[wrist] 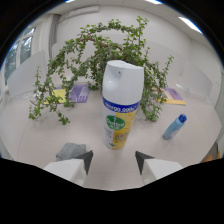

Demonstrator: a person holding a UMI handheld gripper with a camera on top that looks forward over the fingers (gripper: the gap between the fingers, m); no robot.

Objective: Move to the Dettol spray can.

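Observation:
The Dettol spray can (120, 105) stands upright on the pale table (35, 130), white cap on top, blue and yellow label with a green logo. It is just ahead of my gripper (114, 156), centred on the gap between the two fingers. The fingers (86, 159) are spread apart with nothing between them; the can's base sits a little beyond their tips.
A sprawling green plant (90, 55) spreads behind the can. A blue bottle (174, 127) lies on its side to the right. A grey cloth (70, 150) sits beside the left finger. Yellow and purple sheets (75, 93) lie further back, others (172, 96) at the right.

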